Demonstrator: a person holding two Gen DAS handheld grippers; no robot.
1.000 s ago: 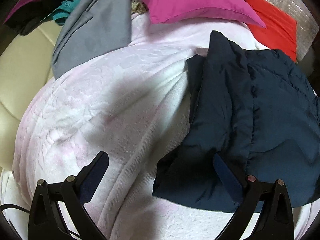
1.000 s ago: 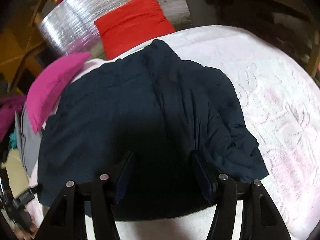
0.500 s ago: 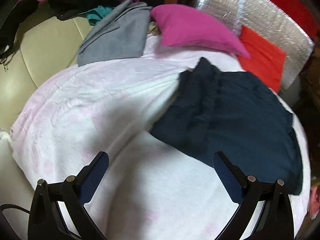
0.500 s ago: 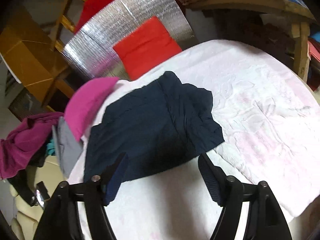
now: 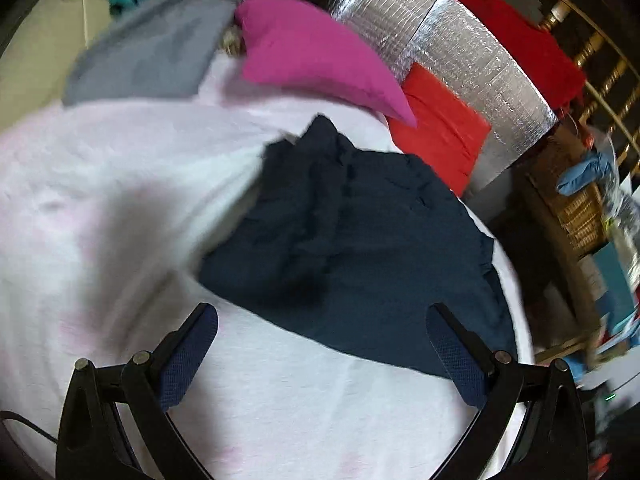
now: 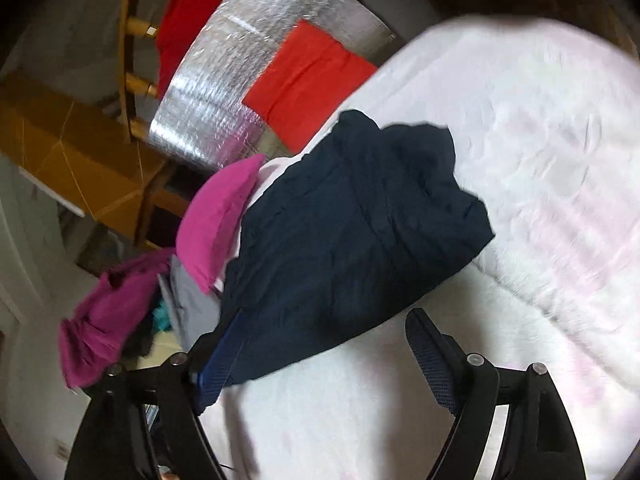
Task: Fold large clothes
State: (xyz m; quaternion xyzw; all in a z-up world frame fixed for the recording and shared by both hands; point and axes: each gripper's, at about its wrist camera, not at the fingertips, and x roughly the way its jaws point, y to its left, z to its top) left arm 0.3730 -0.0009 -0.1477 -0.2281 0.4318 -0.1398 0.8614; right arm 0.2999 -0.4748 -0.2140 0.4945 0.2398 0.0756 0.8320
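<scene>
A dark navy garment (image 5: 360,248) lies folded into a rough rectangle on a pale pink-white blanket (image 5: 120,200). In the right wrist view the same navy garment (image 6: 344,248) lies ahead of the fingers on the blanket (image 6: 540,160). My left gripper (image 5: 320,336) hovers open above the garment's near edge, with nothing between its blue pads. My right gripper (image 6: 320,344) is pulled back from the garment's near edge, its jaws opening, and nothing sits between its pads.
A magenta pillow (image 5: 312,56), a red cushion (image 5: 440,132) and a silver foil panel (image 5: 460,60) stand behind the garment. Grey cloth (image 5: 152,52) lies at the back left. A wicker basket (image 5: 576,208) and wooden furniture crowd the right side. A purple cloth (image 6: 108,316) hangs at the left.
Both grippers have drawn back and lifted away from the navy garment, which now looks smaller and farther. The right gripper's jaws have widened. The garment stays folded on the blanket.
</scene>
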